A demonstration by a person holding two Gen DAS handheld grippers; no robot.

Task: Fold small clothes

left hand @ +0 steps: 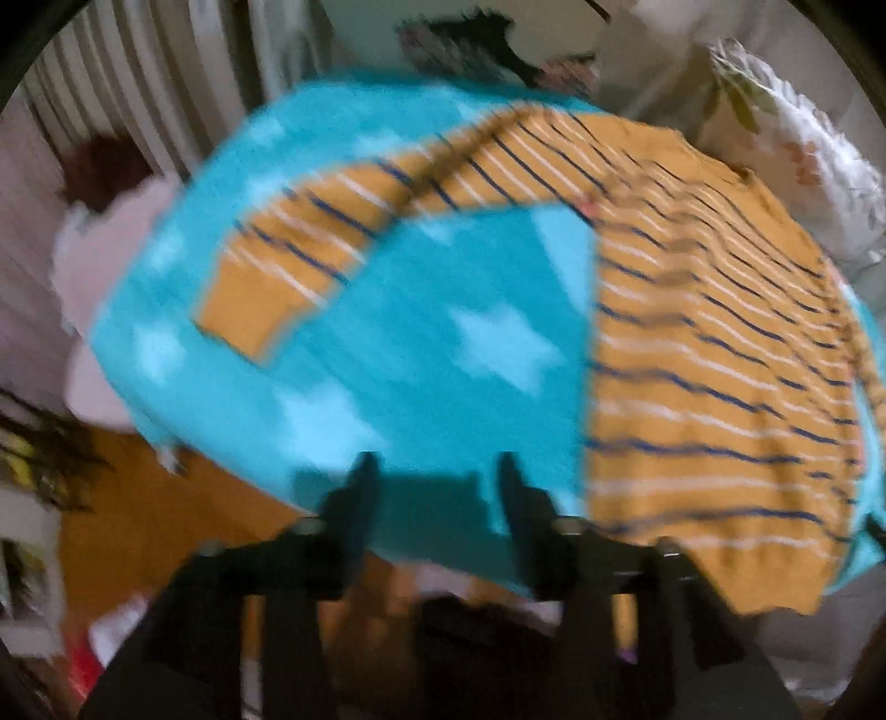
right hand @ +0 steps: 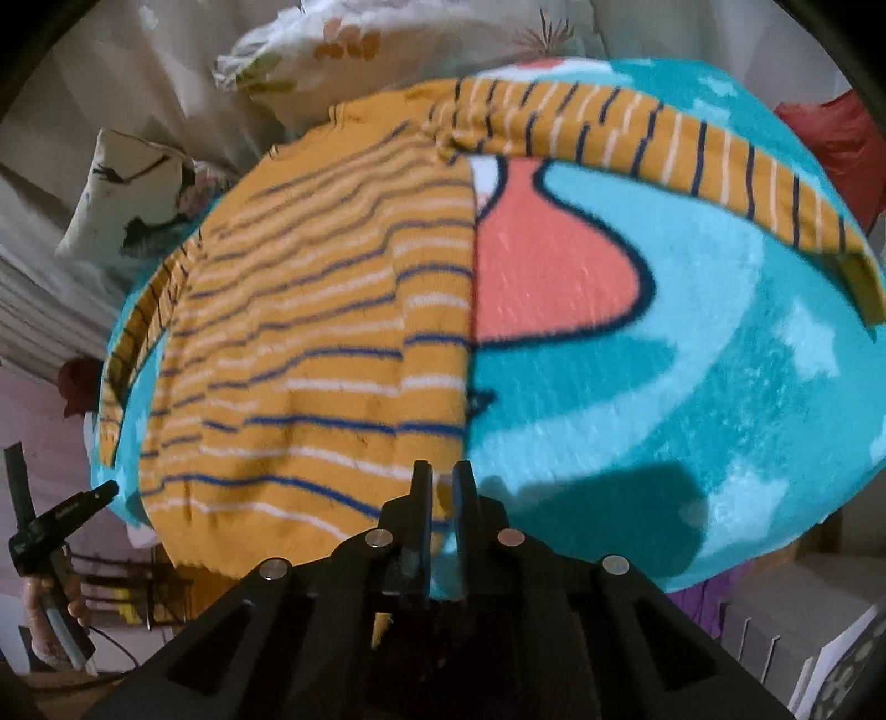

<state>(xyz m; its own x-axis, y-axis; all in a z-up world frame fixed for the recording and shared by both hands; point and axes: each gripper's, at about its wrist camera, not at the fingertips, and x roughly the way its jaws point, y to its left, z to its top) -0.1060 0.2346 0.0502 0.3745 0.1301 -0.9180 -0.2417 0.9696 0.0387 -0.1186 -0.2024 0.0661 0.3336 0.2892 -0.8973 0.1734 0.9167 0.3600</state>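
- Right wrist view: a small mustard sweater point(right hand: 310, 343) with thin blue and white stripes lies flat, front up, on a turquoise blanket point(right hand: 692, 354).
- The sweater's body fills the left half of this view, its hem nearest the camera and its neckline at the far end.
- One sleeve point(right hand: 664, 160) stretches straight out to the right across the blanket; its cuff lies near the blanket's right edge.
- The other sleeve point(right hand: 133, 332) runs down along the body's left side, close to the blanket's left edge.
- The blanket shows pale stars and a coral shape point(right hand: 542, 260) outlined in dark blue, just beside the sweater's right edge.
- The right tongs point(right hand: 443, 476) sit at the sweater's near right corner, the two fingers almost together with only a thin gap. Whether cloth is pinched between them cannot be told.
- Left wrist view: this picture is blurred. The sweater point(left hand: 720, 360) lies on the right, and a sleeve point(left hand: 354, 221) reaches left over the blanket point(left hand: 421, 343).
- The left tongs point(left hand: 437, 471) are spread wide over the blanket's near edge, left of the hem, with nothing between the fingers.
- In the right wrist view the left tongs point(right hand: 102, 490) appear at the lower left, apart from the sweater.
- Floral pillows point(right hand: 310, 50) lie beyond the blanket's far edge.
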